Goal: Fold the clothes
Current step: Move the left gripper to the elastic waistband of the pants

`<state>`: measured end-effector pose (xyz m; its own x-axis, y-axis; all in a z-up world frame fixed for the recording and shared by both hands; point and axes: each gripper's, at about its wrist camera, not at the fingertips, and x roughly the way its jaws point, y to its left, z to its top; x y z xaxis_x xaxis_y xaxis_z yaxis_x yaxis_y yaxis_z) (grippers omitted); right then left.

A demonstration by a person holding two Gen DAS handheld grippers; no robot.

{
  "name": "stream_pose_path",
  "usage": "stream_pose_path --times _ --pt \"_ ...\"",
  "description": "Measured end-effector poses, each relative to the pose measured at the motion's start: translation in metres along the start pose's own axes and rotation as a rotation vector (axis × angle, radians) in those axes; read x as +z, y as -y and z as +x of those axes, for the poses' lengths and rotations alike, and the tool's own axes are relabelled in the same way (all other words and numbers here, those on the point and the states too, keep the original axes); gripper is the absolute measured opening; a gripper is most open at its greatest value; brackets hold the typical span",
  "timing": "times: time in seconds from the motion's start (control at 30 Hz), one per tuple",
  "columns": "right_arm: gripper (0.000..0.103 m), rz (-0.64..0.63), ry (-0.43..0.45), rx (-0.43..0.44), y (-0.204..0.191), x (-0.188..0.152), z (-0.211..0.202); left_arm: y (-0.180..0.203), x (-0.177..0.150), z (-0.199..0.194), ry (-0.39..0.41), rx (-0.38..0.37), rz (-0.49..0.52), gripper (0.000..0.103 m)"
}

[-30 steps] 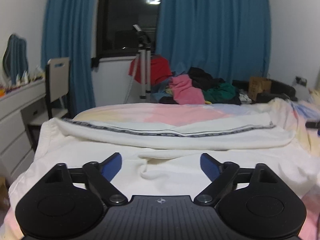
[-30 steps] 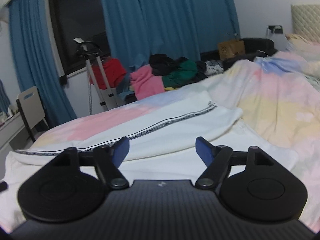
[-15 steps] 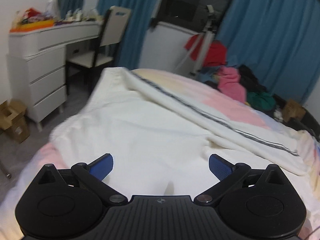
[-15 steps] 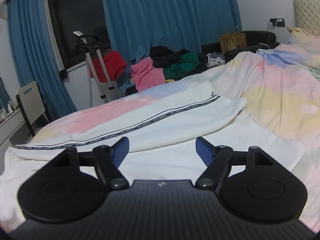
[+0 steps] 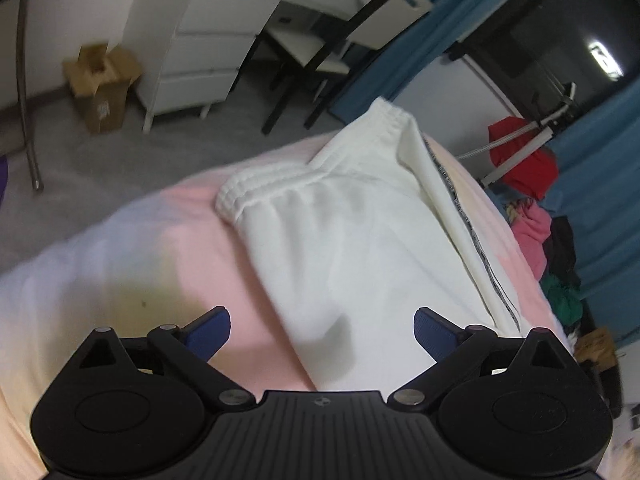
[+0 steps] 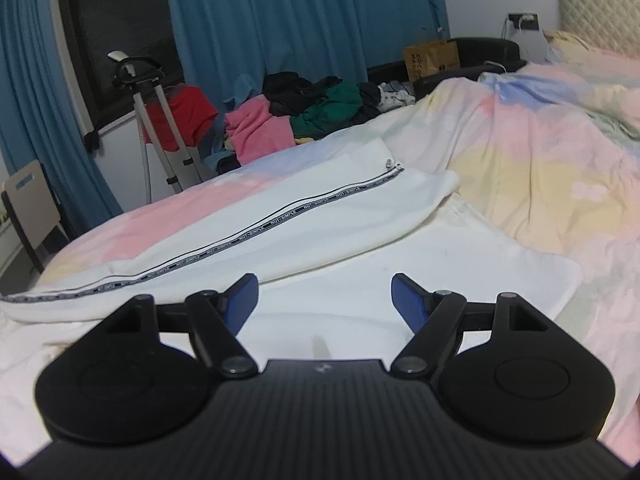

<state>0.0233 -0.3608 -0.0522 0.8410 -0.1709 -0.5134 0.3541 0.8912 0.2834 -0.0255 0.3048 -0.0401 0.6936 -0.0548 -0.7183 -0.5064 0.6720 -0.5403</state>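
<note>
My left tongs (image 5: 322, 326) have swung off the far window toward the waistband (image 5: 280, 184) end of the white trousers (image 5: 360, 248) on the bed (image 5: 160, 248), spread and empty, likely ready to fold. My right tongs (image 6: 324, 294), also spread, alone show the trouser cuffs (image 6: 424, 184) and clothes pile (image 6: 312, 116).

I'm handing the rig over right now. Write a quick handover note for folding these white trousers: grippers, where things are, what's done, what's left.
Left gripper: open, empty, above the waistband end of the white trousers.
Right gripper: open, empty, over the leg end.
Trousers lie lengthwise on the pastel bedspread, one leg already folded over the other, side stripe on top, elastic waistband toward the bed's foot.
Left: probably grip waistband and hems, fold across the length, smooth. More unfolded clothes in the pile by the curtains.
</note>
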Motion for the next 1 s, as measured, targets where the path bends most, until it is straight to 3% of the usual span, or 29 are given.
stream_pose_path --times 0.17,0.3,0.4,0.57,0.7,0.8,0.97,1.0 --pt "0.075 0.09 -0.031 -0.004 0.013 0.001 0.005 -0.015 -0.001 0.018 -0.052 -0.016 -0.106 0.086" --pt "0.075 0.173 -0.074 0.007 0.028 0.003 0.012 -0.015 0.004 0.033 -0.053 -0.091 -0.127 0.081" --pt "0.075 0.308 -0.065 0.016 0.061 0.012 0.01 -0.003 -0.001 0.04 -0.065 -0.153 -0.121 0.071" --pt "0.075 0.564 -0.035 -0.087 0.137 0.015 0.005 0.016 -0.008 0.043 -0.059 -0.244 -0.081 0.07" --pt "0.077 0.756 -0.059 -0.198 0.183 -0.004 0.007 0.015 -0.013 0.048 -0.081 -0.252 -0.091 0.069" --pt "0.077 0.866 -0.105 -0.177 0.197 -0.018 0.013 0.009 -0.014 0.052 -0.094 -0.245 -0.114 0.068" --pt "0.076 0.912 -0.176 -0.089 0.197 -0.027 0.042 0.005 -0.014 0.063 -0.108 -0.211 -0.127 0.062" --pt "0.069 0.933 -0.19 -0.087 0.2 -0.03 0.049 0.005 -0.014 0.065 -0.113 -0.206 -0.127 0.06"
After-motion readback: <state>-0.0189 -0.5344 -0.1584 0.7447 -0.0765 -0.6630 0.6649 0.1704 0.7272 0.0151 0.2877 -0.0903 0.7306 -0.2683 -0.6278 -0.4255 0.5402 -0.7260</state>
